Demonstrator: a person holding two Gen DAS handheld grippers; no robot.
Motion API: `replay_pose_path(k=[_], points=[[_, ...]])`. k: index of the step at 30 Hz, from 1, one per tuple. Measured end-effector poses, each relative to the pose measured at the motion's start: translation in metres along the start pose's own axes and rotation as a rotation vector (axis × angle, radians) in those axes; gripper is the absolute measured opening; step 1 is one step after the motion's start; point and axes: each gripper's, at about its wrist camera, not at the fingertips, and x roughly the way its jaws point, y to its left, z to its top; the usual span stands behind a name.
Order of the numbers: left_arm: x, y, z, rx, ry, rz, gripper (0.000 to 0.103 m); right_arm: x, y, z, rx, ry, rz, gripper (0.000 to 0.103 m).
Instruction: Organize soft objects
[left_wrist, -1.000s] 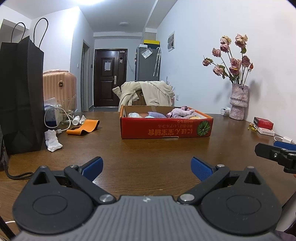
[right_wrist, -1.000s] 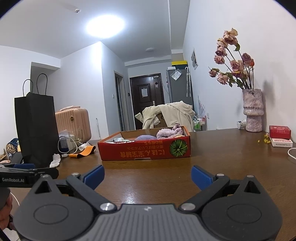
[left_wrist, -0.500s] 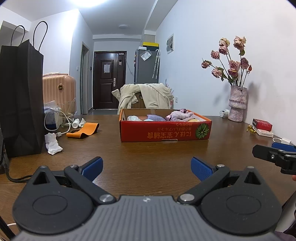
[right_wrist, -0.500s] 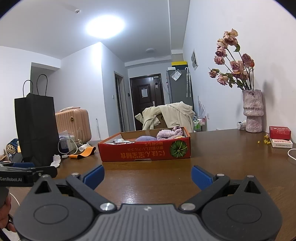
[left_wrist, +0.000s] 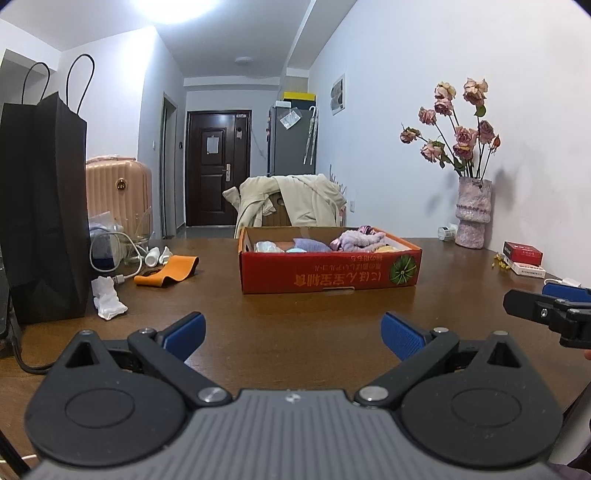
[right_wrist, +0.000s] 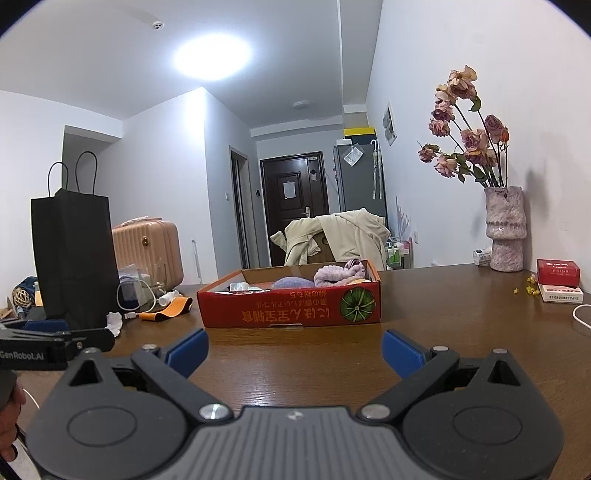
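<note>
A red cardboard box (left_wrist: 328, 273) sits on the brown table, also in the right wrist view (right_wrist: 291, 308). It holds several soft items, among them a lilac fluffy cloth (left_wrist: 356, 239) (right_wrist: 338, 273) and a purple cloth (left_wrist: 310, 244). My left gripper (left_wrist: 291, 332) is open and empty, low over the table well in front of the box. My right gripper (right_wrist: 295, 349) is open and empty, also in front of the box. Each gripper shows at the edge of the other's view.
A black paper bag (left_wrist: 40, 206), crumpled white tissue (left_wrist: 107, 299), an orange band (left_wrist: 166, 271) and cables lie at the left. A vase of dried roses (left_wrist: 472, 210) and red and white boxes (left_wrist: 522, 256) stand at the right. A chair with a coat (left_wrist: 291, 203) is behind the table.
Both grippers have drifted slightly; the left view has tilted up a little and pulled back from the box. Both stay open and empty.
</note>
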Motion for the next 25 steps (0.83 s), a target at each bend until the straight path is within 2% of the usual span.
replay_pose_path(k=[10,25], points=[[-0.0063,-0.0050,0.0044,0.042,-0.026,0.010,0.103,-0.0021,0.0007,0.0024,-0.004,-0.006,-0.003,0.101],[-0.0097,-0.0030,0.0060,0.028,-0.047,0.020,0.103,-0.0031,0.0030,0.0035,-0.008,-0.010,-0.001,0.101]])
